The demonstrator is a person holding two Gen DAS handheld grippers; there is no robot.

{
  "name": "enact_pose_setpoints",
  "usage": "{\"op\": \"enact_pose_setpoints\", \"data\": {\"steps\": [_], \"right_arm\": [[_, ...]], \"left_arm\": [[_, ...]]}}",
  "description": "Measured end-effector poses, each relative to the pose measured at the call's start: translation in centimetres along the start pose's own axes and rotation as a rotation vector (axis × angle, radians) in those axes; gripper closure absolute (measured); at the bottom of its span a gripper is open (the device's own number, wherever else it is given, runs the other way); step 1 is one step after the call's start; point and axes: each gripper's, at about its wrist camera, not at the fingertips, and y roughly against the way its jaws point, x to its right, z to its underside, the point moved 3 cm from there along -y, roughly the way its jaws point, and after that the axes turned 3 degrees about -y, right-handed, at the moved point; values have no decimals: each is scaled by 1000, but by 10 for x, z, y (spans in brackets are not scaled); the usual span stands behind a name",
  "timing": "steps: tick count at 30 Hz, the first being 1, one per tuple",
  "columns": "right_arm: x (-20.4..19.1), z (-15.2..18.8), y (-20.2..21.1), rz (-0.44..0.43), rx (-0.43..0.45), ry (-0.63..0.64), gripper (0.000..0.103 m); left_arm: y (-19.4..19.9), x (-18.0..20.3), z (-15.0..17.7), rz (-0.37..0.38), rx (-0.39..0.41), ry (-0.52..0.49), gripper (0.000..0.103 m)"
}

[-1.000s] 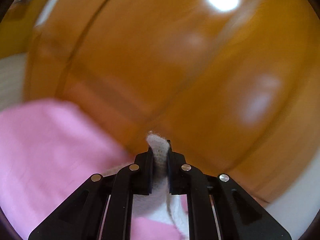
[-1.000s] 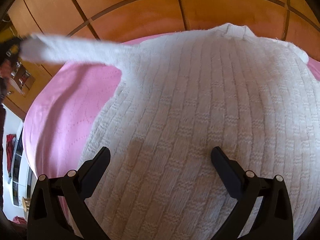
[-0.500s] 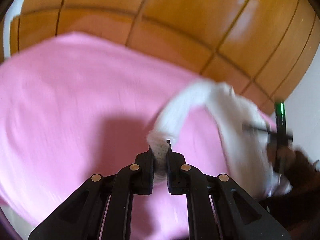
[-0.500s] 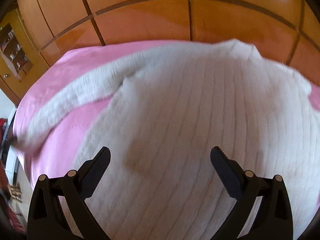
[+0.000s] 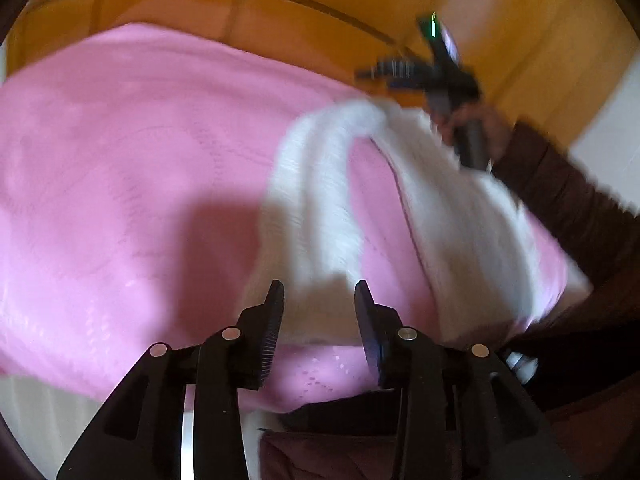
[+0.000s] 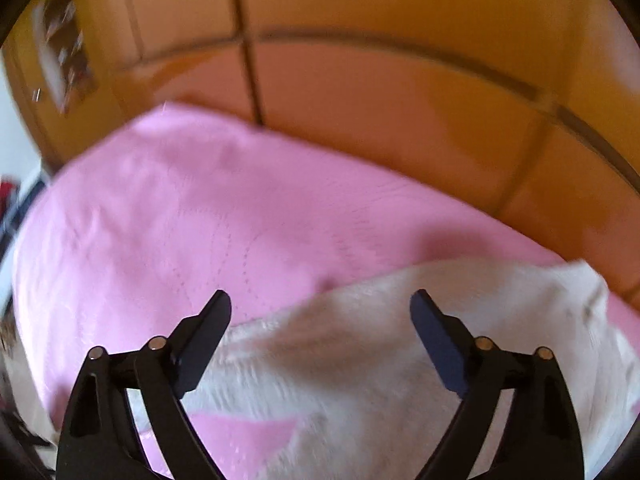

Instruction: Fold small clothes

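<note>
- Left gripper (image 5: 319, 296) fingers were apart, gripping nothing, above the sleeve end of the white ribbed knit sweater (image 5: 312, 208).
- Right gripper (image 6: 321, 305) fingers were wide open over the sweater body.
- Sweater lay near the front edge of the pink quilted bedspread (image 5: 120, 168); bare pink stretched left.
- Orange wooden panelled wall (image 6: 380, 80) stood behind.

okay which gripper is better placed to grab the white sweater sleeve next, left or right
Left, probably. The left gripper is open with the sleeve lying straight ahead of its fingertips. The right gripper, also open, hovers over the sweater body.
</note>
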Motion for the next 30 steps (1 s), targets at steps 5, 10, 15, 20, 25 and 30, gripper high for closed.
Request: {"op": "enact_pose_setpoints", "data": {"steps": [5, 10, 15, 20, 25, 30], "right_arm": [[-16, 19, -56, 49, -147, 157, 15], [-9, 30, -57, -3, -138, 145, 25], [-10, 33, -49, -61, -135, 185, 95], [-14, 16, -34, -87, -86, 154, 97], [-13, -17, -16, -108, 48, 20, 103], [-13, -29, -24, -130, 89, -88, 92]], "left_arm": [[23, -54, -4, 35, 136, 306, 48], [-24, -42, -10, 76, 20, 284, 48], [-63, -22, -18, -57, -57, 142, 96], [-39, -37, -42, -181, 63, 95, 97], [-2, -77, -98, -368, 212, 61, 97], [-12, -121, -150, -543, 206, 46, 98]]}}
